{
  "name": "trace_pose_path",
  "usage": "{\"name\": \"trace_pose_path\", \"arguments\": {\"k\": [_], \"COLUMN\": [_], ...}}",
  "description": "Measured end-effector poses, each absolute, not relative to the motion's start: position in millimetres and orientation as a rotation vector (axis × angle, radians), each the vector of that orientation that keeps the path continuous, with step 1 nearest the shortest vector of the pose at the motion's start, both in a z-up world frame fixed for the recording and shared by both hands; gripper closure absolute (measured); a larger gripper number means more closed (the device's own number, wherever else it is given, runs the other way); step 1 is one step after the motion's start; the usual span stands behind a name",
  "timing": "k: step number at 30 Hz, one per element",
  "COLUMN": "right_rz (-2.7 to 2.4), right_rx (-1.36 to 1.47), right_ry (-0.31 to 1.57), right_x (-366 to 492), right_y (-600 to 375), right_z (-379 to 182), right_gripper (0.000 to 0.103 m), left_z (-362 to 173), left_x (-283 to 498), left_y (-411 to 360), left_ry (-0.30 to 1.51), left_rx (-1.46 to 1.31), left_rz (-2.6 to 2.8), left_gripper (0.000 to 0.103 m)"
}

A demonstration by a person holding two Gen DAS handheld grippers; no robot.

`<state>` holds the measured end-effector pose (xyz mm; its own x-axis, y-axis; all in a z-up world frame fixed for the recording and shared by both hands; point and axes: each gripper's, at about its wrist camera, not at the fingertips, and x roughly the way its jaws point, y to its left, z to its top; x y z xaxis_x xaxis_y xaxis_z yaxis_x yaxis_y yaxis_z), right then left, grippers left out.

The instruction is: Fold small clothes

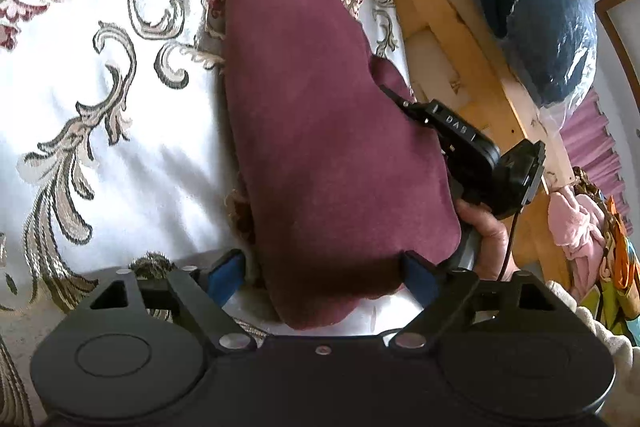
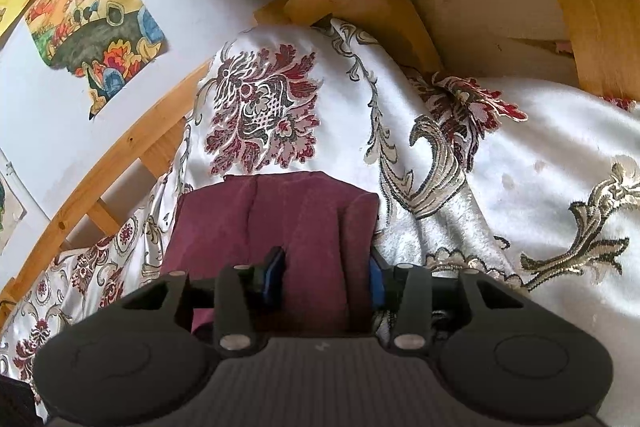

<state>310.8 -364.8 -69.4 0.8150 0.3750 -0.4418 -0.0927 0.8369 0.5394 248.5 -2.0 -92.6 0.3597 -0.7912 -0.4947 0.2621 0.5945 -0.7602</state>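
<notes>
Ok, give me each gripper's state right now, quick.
Left gripper: open wide, straddling the near end of the maroon cloth, not pinching it.
Right gripper: partly open, a fold of the cloth between its fingers; cannot tell if they grip it.

A lived-in home bedroom: a white bedspread (image 1: 80,67) with red and grey floral embroidery, a bare pine bed frame (image 2: 120,155), bright children's drawings (image 2: 96,39) on the wall, and bagged bedding (image 1: 536,19) stored alongside.
</notes>
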Motion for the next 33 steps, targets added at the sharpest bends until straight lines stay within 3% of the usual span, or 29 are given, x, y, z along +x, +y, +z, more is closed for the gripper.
{"name": "trace_pose_path", "arguments": {"k": [5,12,13,14,18,26,33], "right_rz": [0.262,0.170,0.156,0.161,0.158,0.274,0.351], "right_rx": [0.518,0.528,0.512,0.498,0.392,0.200,0.201], "right_ry": [0.566,0.614,0.624,0.628,0.596,0.404,0.309], "right_x": [311,314,314,314,309,284,300], "right_y": [-364,-355,-351,-347,-331,-287,-246], "right_z": [-69,-59,-55,-52,-33,28,53], "right_gripper": [0.054,0.055,0.057,0.070,0.080,0.083,0.083], "left_z": [-96,-90,-90,-89,-77,-31,5], "left_x": [255,252,251,250,245,228,222], "left_y": [0,-6,-5,-5,-10,-17,19], "left_ry": [0.988,0.964,0.960,0.961,0.932,0.764,0.614], "left_rx": [-0.676,-0.630,-0.620,-0.617,-0.558,-0.316,-0.206], "left_rz": [-0.756,-0.766,-0.761,-0.750,-0.725,-0.675,-0.536], "left_gripper": [0.013,0.034,0.036,0.039,0.048,0.051,0.051]}}
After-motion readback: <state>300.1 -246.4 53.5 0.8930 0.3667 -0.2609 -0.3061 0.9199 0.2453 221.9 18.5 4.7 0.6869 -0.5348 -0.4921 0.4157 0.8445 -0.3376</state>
